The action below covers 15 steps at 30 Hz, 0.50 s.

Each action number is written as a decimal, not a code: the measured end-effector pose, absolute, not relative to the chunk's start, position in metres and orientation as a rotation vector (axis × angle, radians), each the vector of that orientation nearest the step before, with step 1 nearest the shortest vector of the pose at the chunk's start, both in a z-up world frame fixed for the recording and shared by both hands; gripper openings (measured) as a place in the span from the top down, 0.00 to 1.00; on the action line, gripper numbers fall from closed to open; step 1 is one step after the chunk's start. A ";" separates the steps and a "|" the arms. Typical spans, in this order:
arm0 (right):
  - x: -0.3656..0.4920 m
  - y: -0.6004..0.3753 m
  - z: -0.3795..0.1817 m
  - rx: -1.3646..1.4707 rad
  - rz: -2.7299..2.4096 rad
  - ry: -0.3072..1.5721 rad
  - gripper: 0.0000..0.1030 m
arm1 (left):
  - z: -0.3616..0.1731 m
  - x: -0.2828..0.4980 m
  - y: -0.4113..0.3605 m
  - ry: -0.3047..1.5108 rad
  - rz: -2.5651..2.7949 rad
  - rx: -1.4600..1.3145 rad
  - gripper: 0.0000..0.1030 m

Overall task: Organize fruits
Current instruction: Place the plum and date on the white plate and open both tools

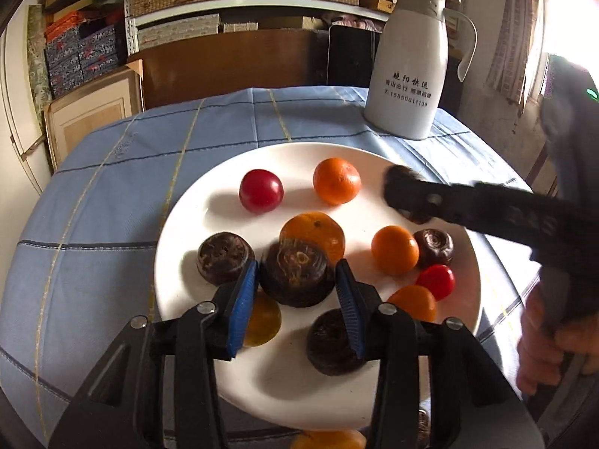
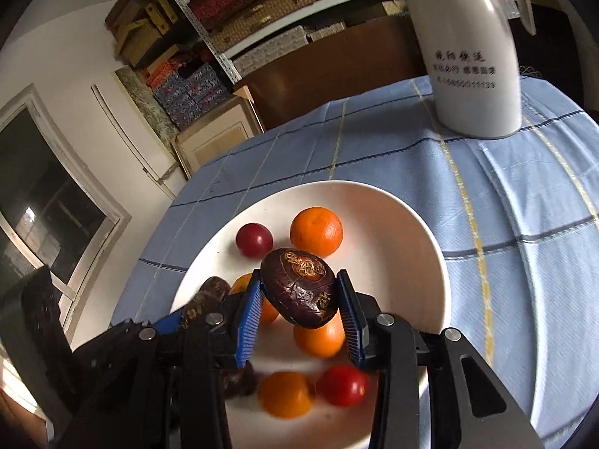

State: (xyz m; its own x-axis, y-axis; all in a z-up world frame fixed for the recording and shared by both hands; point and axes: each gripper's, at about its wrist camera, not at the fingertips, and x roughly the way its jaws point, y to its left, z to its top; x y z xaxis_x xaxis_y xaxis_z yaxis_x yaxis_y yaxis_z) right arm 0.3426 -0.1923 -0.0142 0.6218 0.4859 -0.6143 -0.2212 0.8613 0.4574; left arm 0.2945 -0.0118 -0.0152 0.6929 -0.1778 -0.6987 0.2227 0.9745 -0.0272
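A white plate [image 1: 374, 157] [image 2: 419, 247] holds several oranges, red tomatoes and dark brown water chestnuts. My left gripper [image 1: 297, 280] is shut on a dark water chestnut [image 1: 297, 273], held above the plate's middle, in front of an orange [image 1: 314, 230]. My right gripper [image 2: 299, 292] is shut on another dark water chestnut [image 2: 299, 292], held above the plate. In the left wrist view the right gripper [image 1: 404, 194] reaches in from the right over the plate's far right rim. A red tomato [image 1: 261, 191] [image 2: 254, 239] and an orange [image 1: 337, 180] [image 2: 316, 231] lie at the plate's far side.
A tall white thermos jug [image 1: 408, 71] [image 2: 471, 60] stands behind the plate on the blue checked tablecloth [image 1: 112, 194] [image 2: 505, 202]. Shelves of boxes and a wooden cabinet stand beyond the table. A person's hand [image 1: 554, 340] grips the right tool's handle.
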 end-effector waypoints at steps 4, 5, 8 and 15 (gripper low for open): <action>0.341 -0.189 -0.019 0.332 0.411 0.817 0.57 | -0.012 0.293 -0.004 0.759 -0.228 0.026 0.33; 0.337 -0.191 -0.015 0.341 0.412 0.804 0.56 | -0.010 0.292 -0.002 0.751 -0.222 0.023 0.32; 0.315 -0.201 0.001 0.357 0.430 0.735 0.51 | -0.007 0.284 0.007 0.733 -0.203 0.014 0.26; 0.245 -0.219 -0.006 0.342 0.394 0.657 0.34 | -0.012 0.242 0.042 0.717 -0.152 -0.087 0.14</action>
State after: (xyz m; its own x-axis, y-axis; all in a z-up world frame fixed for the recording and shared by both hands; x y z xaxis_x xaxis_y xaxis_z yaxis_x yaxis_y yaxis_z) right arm 0.2449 -0.2187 -0.0056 0.7233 0.4549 -0.5195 -0.2430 0.8719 0.4252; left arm 0.2420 0.0415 -0.0124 0.7437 -0.1679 -0.6471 0.1083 0.9854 -0.1312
